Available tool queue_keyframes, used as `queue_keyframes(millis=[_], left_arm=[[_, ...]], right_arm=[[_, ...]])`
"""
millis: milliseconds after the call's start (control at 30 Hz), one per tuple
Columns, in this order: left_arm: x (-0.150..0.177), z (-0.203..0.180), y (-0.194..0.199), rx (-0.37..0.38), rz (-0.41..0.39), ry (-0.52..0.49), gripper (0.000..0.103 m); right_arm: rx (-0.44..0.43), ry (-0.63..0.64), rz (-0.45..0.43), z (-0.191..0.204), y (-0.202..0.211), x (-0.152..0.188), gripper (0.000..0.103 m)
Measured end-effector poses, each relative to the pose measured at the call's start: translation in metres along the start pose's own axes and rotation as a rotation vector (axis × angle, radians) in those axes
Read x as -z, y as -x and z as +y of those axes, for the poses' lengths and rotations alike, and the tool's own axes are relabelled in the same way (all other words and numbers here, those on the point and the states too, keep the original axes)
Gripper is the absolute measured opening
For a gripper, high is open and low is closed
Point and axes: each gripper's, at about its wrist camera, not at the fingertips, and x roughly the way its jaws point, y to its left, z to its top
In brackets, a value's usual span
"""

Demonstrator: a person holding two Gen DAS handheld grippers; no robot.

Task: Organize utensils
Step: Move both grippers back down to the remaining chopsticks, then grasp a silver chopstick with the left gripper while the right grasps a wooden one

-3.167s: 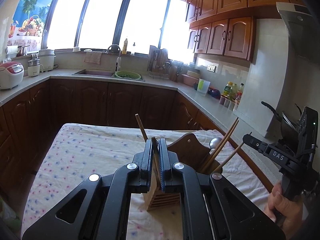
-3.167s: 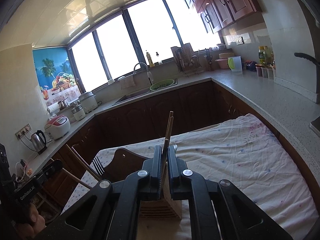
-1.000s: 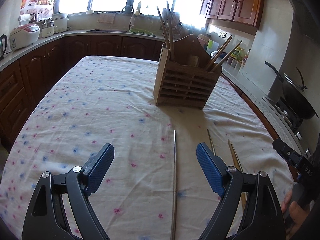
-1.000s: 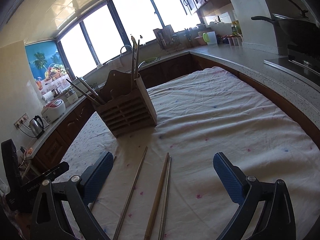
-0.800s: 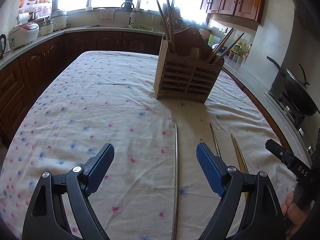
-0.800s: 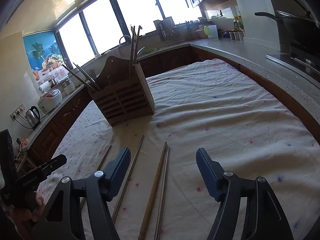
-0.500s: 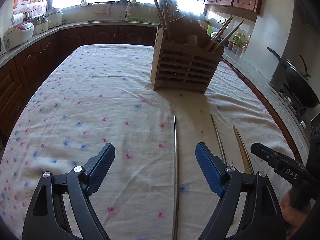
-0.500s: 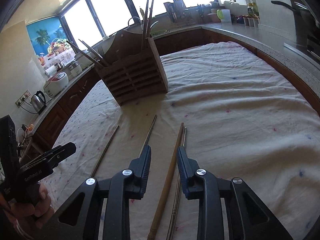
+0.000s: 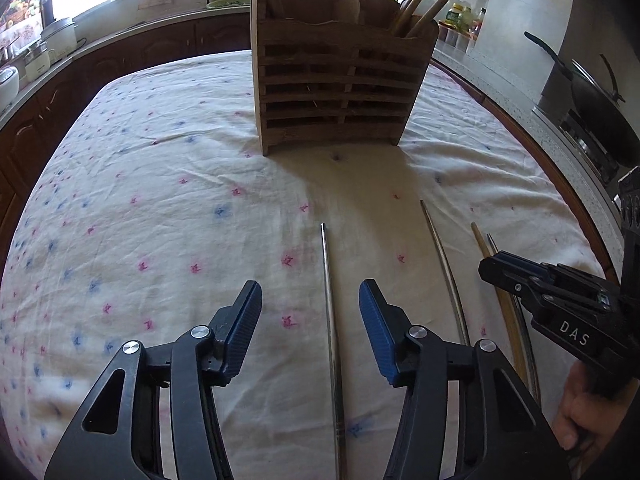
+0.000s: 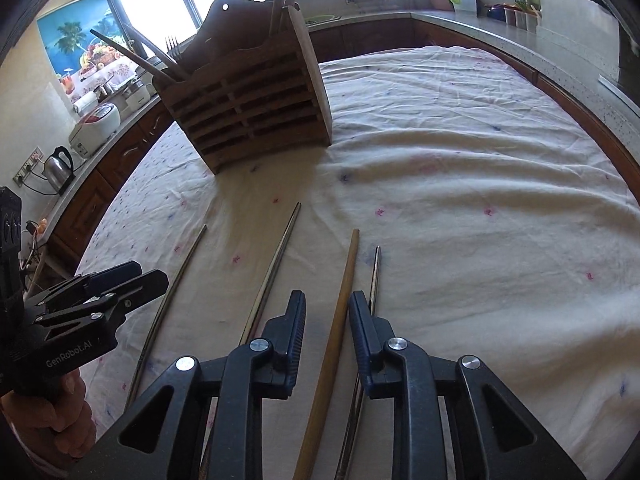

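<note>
A slatted wooden utensil holder (image 9: 340, 80) (image 10: 252, 108) stands on the flowered tablecloth, with chopsticks and a fork in it. Several chopsticks lie loose in front of it. My left gripper (image 9: 310, 312) is open and low over the cloth, its jaws either side of a metal chopstick (image 9: 330, 308). My right gripper (image 10: 327, 324) is open but narrow, its jaws either side of a wooden chopstick (image 10: 340, 304), not touching it. Another metal chopstick (image 10: 374, 276) lies just right of it, and two more (image 10: 276, 264) (image 10: 176, 280) lie to the left.
The tablecloth (image 9: 160, 208) covers the table. Dark wood kitchen cabinets (image 9: 132, 52) and a counter surround it. A black wok (image 9: 596, 112) sits on the stove at the right. A kettle (image 10: 58, 168) and rice cooker (image 10: 100, 124) stand on the left counter.
Both grippers have let go of chopsticks in the holder, pulled back and dropped low over the loose chopsticks. Both jaws have narrowed, the right one far more.
</note>
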Motion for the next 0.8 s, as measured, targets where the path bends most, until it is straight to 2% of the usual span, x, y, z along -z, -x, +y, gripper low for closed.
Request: queue_keyframes(millis=[100, 267, 367, 433, 533, 633, 800], left_arm=[[-0.006, -0.002, -0.015, 0.009, 0.034, -0.009, 0.04], [-0.011, -0.015, -0.022, -0.038, 0.003, -0.062, 0.035], [-0.011, -0.018, -0.022, -0.033, -0.008, -0.083, 0.022], [-0.013, -0.017, -0.023, -0.032, -0.012, -0.081, 0.007], [-0.015, -0.008, -0.022, 0.008, -0.003, -0.042, 0.004], [-0.014, 0.001, -0.015, 0.057, -0.004, 0.003, 0.004], [-0.013, 0.013, 0.013, 0.097, -0.053, 0.051, 0.004]], right_arm=[[0.016, 0.01, 0.008, -0.001, -0.007, -0.01, 0.021], [0.053, 0.074, 0.006, 0.007, -0.022, -0.022, 0.022], [0.108, 0.163, -0.006, 0.019, -0.027, -0.022, 0.021], [0.126, 0.189, -0.014, 0.022, -0.028, -0.02, 0.02], [0.115, 0.168, -0.017, 0.017, -0.026, -0.021, 0.008], [0.08, 0.132, -0.018, 0.01, -0.023, -0.023, 0.006], [-0.01, 0.053, -0.047, 0.002, -0.006, -0.022, 0.005]])
